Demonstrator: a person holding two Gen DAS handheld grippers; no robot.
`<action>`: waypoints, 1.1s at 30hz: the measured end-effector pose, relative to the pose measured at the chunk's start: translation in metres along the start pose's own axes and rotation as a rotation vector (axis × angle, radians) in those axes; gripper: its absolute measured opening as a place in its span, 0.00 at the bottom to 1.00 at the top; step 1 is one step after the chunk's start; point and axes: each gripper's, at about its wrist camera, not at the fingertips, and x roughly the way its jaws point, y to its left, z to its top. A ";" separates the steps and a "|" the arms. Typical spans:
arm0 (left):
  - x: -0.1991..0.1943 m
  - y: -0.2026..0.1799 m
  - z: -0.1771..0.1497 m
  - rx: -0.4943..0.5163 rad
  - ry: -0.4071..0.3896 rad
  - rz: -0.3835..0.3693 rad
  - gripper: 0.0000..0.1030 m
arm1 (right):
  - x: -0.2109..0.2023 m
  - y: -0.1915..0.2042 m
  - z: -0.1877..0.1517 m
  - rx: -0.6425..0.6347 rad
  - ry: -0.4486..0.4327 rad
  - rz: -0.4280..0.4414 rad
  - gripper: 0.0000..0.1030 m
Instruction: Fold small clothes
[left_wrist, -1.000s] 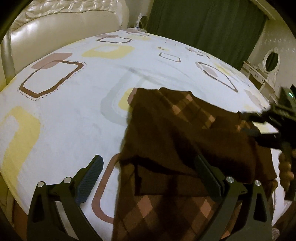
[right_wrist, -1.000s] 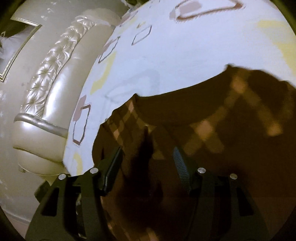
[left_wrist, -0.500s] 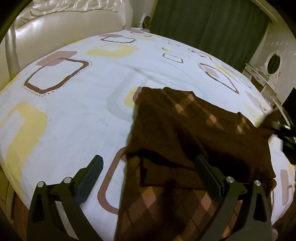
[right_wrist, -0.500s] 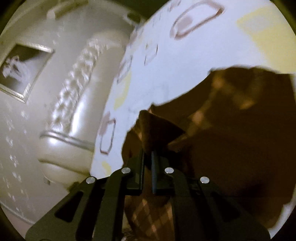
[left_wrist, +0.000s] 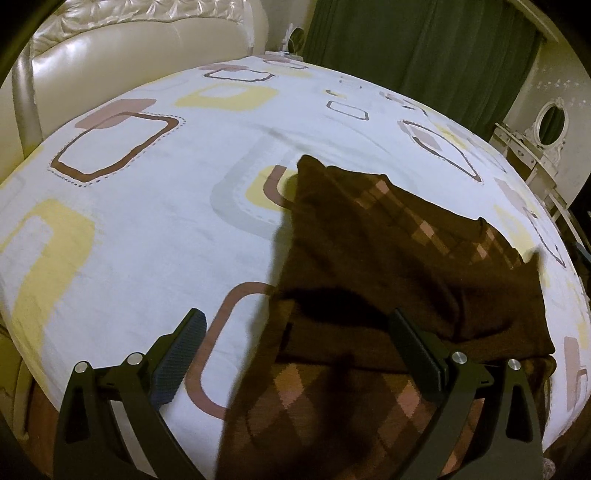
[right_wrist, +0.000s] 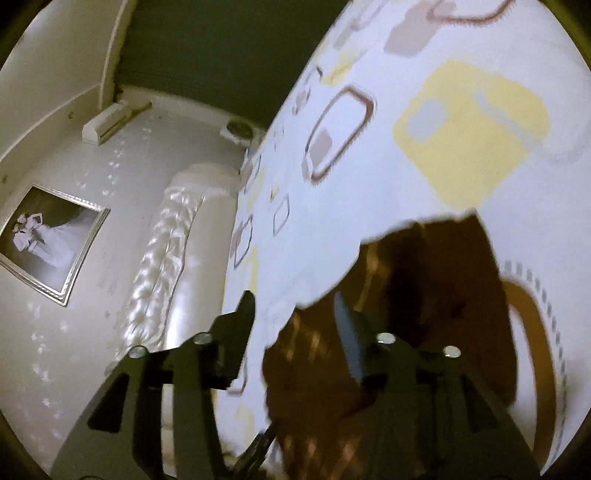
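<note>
A dark brown garment (left_wrist: 388, 258) with a tan diamond check lies partly folded on the bed sheet (left_wrist: 166, 221), its plain upper layer overlapping the checked lower part. My left gripper (left_wrist: 295, 328) hovers open over the garment's near left edge and touches nothing. The right wrist view is blurred and tilted. There my right gripper (right_wrist: 295, 317) has its jaws opening, with only sheet and the garment's (right_wrist: 424, 302) edge showing beyond them and no cloth between the pads. The right gripper does not show in the left wrist view.
A cream padded headboard (left_wrist: 110, 55) runs along the far left of the bed. Green curtains (left_wrist: 424, 48) hang behind, and a white dresser with an oval mirror (left_wrist: 550, 122) stands at the right. A framed picture (right_wrist: 48, 243) hangs on the wall.
My right gripper closed on a fold of the garment, drew it away to the right while rolling, then let go and left the left wrist view. The left gripper stayed put.
</note>
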 end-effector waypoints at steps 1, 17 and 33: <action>0.000 0.000 -0.001 0.003 0.001 0.000 0.95 | 0.002 -0.005 0.004 -0.003 -0.004 -0.009 0.47; 0.014 0.002 -0.008 -0.018 0.044 0.014 0.95 | 0.036 -0.090 0.004 0.021 0.102 -0.220 0.45; -0.029 -0.034 -0.010 0.021 -0.072 -0.074 0.95 | 0.028 0.024 0.000 -0.128 0.142 0.019 0.06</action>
